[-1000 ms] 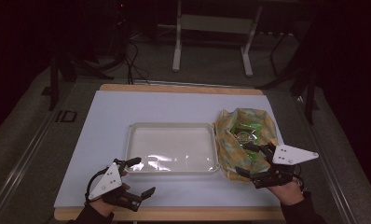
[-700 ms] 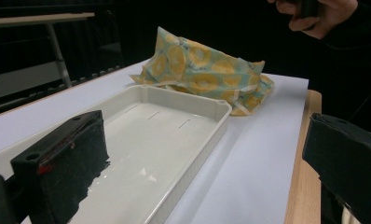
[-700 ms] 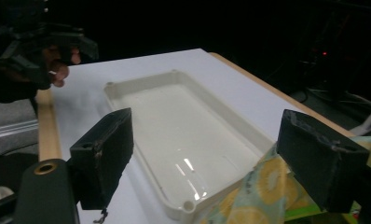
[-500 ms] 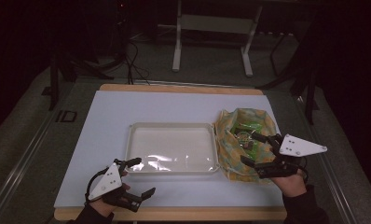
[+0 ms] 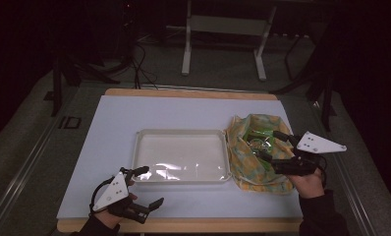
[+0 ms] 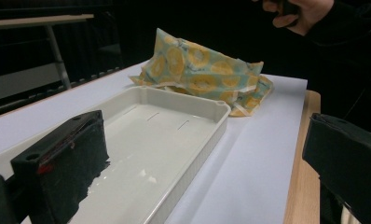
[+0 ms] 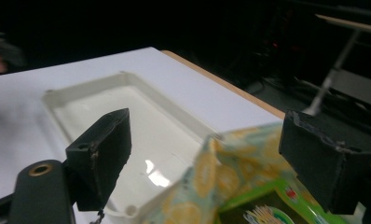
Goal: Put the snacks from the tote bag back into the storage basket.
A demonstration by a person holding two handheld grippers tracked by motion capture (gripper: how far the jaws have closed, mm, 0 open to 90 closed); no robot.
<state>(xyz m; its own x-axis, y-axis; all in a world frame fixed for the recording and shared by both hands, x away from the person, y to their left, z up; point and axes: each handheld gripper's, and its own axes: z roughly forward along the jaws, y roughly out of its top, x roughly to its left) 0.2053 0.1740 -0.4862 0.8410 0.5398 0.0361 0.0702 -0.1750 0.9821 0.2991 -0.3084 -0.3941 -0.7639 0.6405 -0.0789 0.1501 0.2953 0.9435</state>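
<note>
- Tray (image 5: 181, 155): empty; nothing moved into it yet.
- Right tongs (image 5: 269, 145): spread wide over the open bag (image 5: 247, 164) (packet (image 5: 258, 143) inside), right of tray.
- Left tongs (image 5: 147, 185): wide, idle near the tray's front corner.

Our right gripper (image 5: 273, 145) has shifted over the last second: at 1.0 s ago it sat low at the near-right edge of the patterned bag (image 5: 247, 162), now the hand is farther right and slightly farther from us, its grey plate (image 5: 319, 143) out past the bag's right edge. Jaws are spread, poised over the bag's open mouth and the green packet (image 7: 267, 207) inside.
</note>
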